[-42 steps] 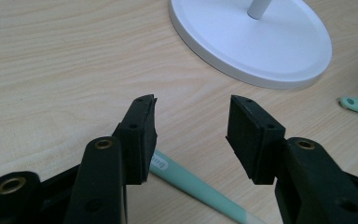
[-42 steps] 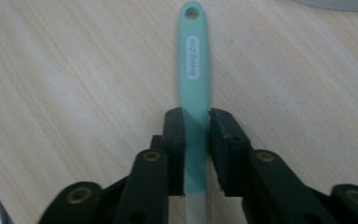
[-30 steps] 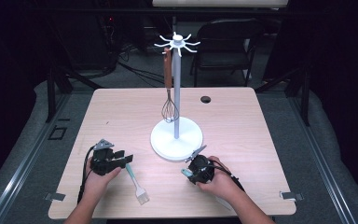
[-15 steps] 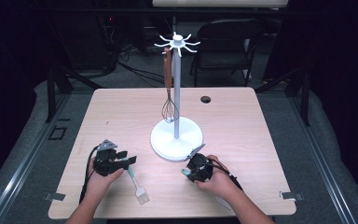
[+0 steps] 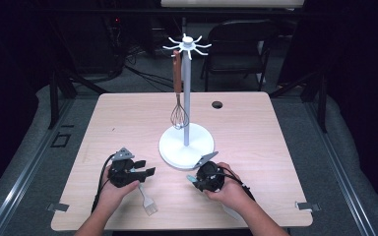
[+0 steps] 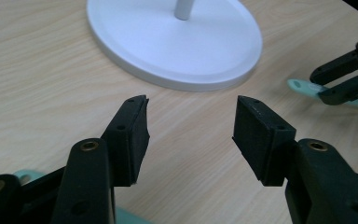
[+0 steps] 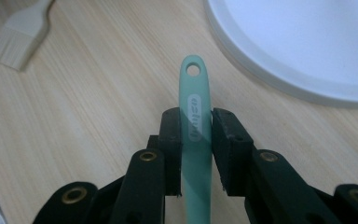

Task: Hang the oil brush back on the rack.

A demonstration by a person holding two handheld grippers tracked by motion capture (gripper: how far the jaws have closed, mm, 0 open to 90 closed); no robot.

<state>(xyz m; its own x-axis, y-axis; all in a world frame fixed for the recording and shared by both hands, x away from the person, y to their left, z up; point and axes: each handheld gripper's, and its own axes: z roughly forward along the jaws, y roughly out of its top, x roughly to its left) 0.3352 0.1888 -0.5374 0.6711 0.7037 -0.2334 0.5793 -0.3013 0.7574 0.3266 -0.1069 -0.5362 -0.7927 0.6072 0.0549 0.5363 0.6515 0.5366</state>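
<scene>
Your right gripper was pinched on the teal handle of a utensil, with both pads pressed flat against its sides. The handle ran straight out between the jaws, and its tip, with 1 hanging hole, stuck out beyond them over the wooden surface. In the high view, that gripper sat in your right hand just in front of the white base of the stand, near its rim but not touching it.

Your left gripper was spread wide with nothing between the pads (bare wood showed through the gap). In the high view it lay low over the surface in your left hand, left of the stand base, jaws pointing towards your right gripper. From the left gripper view, the teal handle tip was visible protruding from the other gripper's jaws.

A pastry brush with pale bristles lay flat on the surface just beside your left hand, on the near side; the right gripper view showed its bristle end well apart from the teal handle.

1 whisk with a brown handle hung from the stand's upper hooks, its wires close to the pole. Whether it touched the pole could not be told.
</scene>
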